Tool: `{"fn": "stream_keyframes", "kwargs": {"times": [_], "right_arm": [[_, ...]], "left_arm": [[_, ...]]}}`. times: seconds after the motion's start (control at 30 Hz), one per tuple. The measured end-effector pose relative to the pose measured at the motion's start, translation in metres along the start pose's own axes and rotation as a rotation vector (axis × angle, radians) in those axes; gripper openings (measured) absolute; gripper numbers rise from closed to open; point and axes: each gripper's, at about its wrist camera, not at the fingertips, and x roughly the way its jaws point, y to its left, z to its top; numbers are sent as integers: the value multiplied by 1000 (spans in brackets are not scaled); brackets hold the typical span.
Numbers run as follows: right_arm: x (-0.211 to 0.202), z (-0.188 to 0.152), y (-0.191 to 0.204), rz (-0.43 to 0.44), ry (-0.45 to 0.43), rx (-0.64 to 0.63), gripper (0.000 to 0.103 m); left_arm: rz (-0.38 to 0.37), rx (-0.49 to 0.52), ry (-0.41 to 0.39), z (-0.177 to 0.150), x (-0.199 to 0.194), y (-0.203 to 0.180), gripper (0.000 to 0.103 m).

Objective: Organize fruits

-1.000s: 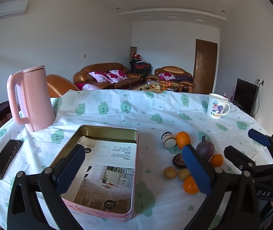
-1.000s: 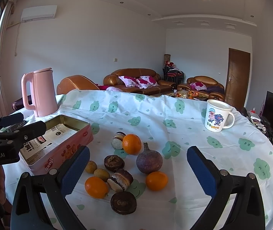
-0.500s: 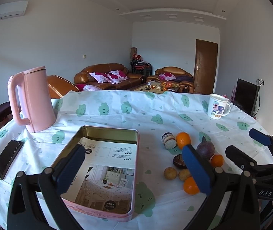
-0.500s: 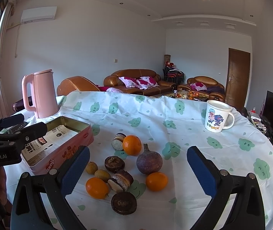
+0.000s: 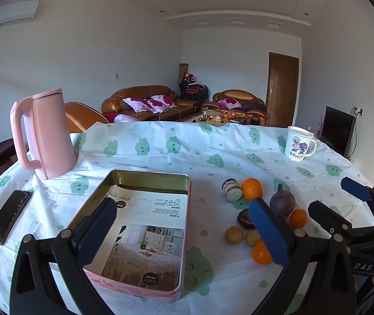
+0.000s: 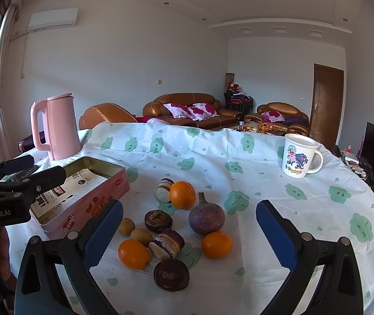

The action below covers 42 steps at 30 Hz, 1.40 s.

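The right tool [image 6: 189,233] hangs with its blue pads spread wide and nothing between them, poised low over the cluster of fruit, which seems the natural stance for choosing a first piece to lift. The left tool [image 5: 181,229] is just as wide and just as empty, held above the near end of the tin [image 5: 145,225], probably so it can steady the tin or receive what comes over. The fruit lies loose on the desk [image 6: 239,162] to the right of the tin: three oranges, one at the back [image 6: 182,194], one at the front left [image 6: 134,254] and one at the front right [image 6: 217,244], with a big purple fruit [image 6: 206,218] between the back and right ones, and two small yellow-brown fruits [image 6: 126,226] nearest the tin. Mixed in among them are several dark round cakes or pastries [image 6: 171,274], touching or nearly touching the fruit, so sorting likely means picking the fruit out from around them. Nothing has gone into the tin yet; it stands open with only a printed leaflet [image 5: 147,233] lining its bottom, and its closeness to the pile suggests it is the place meant for the fruit. Farther out, a pink kettle [image 5: 42,136] stands behind the tin, a dark phone [image 5: 8,219] lies at the left edge, and a cartoon mug [image 6: 301,158] sits well apart at the far right.
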Motion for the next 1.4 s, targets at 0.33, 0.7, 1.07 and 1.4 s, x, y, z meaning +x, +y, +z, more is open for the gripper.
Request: {"fn": "stream_keyframes", "kwargs": {"times": [0.33, 0.7, 1.07, 1.4], "right_arm": [[1, -2, -1, -3, 4, 0, 102], [6, -9, -7, -13, 26, 5, 102], [11, -27, -12, 1, 54, -13, 102], [34, -48, 3, 107, 210, -96, 74]], "left_arm": [[0, 0, 2, 0, 0, 0, 103], [1, 15, 31, -11, 7, -6, 103], [-27, 12, 74, -21, 20, -14, 103], [-90, 15, 103, -31, 25, -27, 103]]}}
